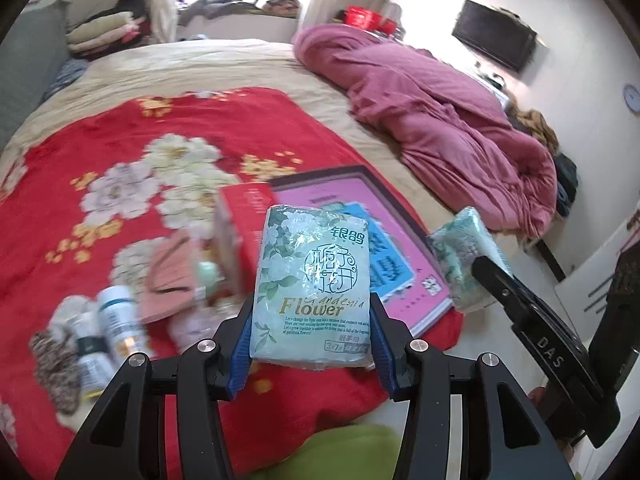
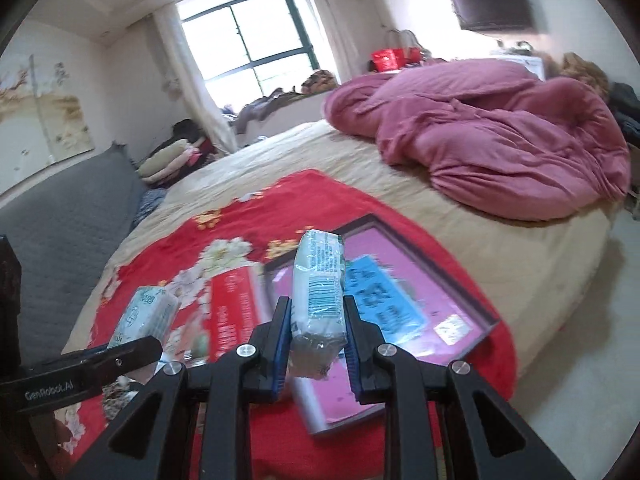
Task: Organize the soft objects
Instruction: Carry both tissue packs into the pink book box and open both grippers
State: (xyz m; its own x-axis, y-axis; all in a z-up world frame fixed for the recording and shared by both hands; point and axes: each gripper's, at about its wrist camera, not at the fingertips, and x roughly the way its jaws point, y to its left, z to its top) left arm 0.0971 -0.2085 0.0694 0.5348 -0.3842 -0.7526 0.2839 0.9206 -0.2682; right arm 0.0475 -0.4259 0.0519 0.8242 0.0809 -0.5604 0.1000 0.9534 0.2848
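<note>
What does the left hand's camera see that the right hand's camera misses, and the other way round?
Only the left wrist view shows the small bottles and a round wall clock. Only the right wrist view shows the wall painting and the whole window. Both show the red floral blanket, the pink quilt, the pink-lined tray, and each gripper clamping a tissue pack.
</note>
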